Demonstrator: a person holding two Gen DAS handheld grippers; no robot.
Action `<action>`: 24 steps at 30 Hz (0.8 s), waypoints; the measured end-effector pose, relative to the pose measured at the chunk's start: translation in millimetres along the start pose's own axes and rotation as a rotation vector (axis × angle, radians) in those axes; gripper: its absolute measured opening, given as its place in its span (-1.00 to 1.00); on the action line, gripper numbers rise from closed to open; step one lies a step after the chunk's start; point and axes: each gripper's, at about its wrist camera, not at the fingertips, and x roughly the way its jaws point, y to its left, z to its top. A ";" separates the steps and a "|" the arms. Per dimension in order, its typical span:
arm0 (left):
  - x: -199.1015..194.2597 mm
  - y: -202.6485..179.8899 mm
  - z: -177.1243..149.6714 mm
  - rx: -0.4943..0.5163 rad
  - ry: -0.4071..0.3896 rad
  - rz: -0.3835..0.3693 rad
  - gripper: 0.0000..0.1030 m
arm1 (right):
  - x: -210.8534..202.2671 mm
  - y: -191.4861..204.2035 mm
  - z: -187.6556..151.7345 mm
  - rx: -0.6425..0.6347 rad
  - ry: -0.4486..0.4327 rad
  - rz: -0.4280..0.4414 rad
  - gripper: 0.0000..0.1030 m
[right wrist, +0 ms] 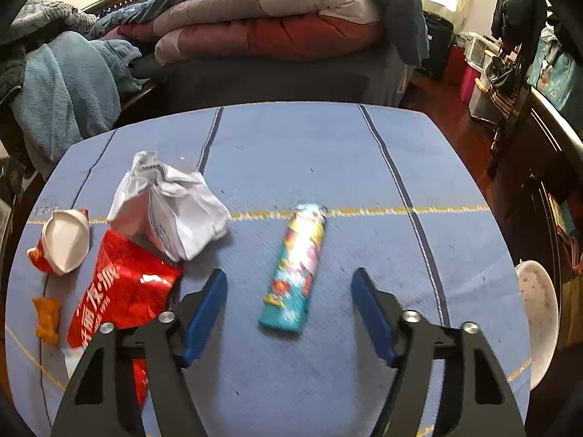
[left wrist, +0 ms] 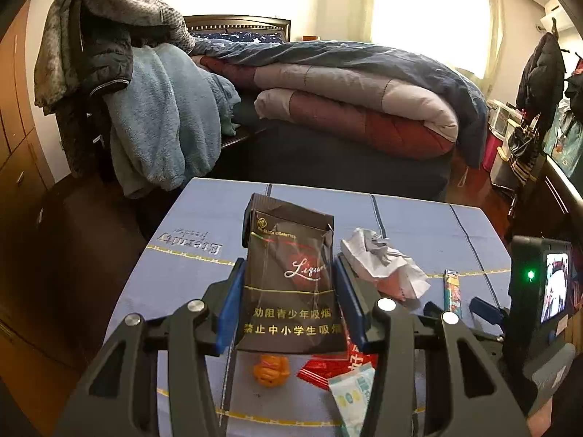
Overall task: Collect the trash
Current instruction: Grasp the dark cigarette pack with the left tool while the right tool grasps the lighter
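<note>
- My left tool [left wrist: 289, 291] is pinching a dark cigarette pack [left wrist: 291, 276] by its two sides, blue pads pressed against it, the pack upright and lifted clear of the worktop [left wrist: 189, 225].
- My right tool [right wrist: 289, 313] stands spread, nothing between the pads; the lighter [right wrist: 295, 269] lies on the cloth just beyond the gap, untouched.
- Only the left view shows the pack: black with a red heart motif, script lettering, yellow Chinese warning text low down, its top torn open and crumpled.
- The left view also catches the right tool's body at the far right edge, with a green light, and a pale wet-wipe sachet [left wrist: 353, 393] near the bottom.
- Only the right view shows the crushed paper cup [right wrist: 63, 242] at the left, and a white dish [right wrist: 539, 320] at the right edge of the worktop.
- Both views share the crumpled white paper [right wrist: 171, 204], the red wrapper [right wrist: 120, 295] just near of it, and an orange scrap [right wrist: 47, 315] at the left.
- The lighter is long and teal with a bright cartoon print, lying slightly tilted, its far end on a yellow line of the blue cloth.
- Beyond the worktop is a bed [left wrist: 346, 87] with folded quilts.
</note>
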 end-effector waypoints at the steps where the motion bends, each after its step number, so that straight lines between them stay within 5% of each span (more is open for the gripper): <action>1: 0.6 1.2 0.1 -0.003 0.001 -0.002 -0.06 | 0.2 0.9 0.8 0.001 -0.001 -0.003 0.21; 4: 0.8 3.0 0.0 -0.006 0.001 0.000 -0.06 | 0.6 2.3 3.0 0.000 -0.002 0.006 0.03; 8: -3.3 0.7 -1.7 -0.005 -0.002 -0.003 -0.06 | -2.6 1.0 2.6 -0.010 -0.004 0.012 -0.54; 24: -36.4 -36.7 -11.2 0.029 -0.024 -0.040 -0.06 | -51.7 -61.0 -34.6 0.083 -0.026 0.080 -0.56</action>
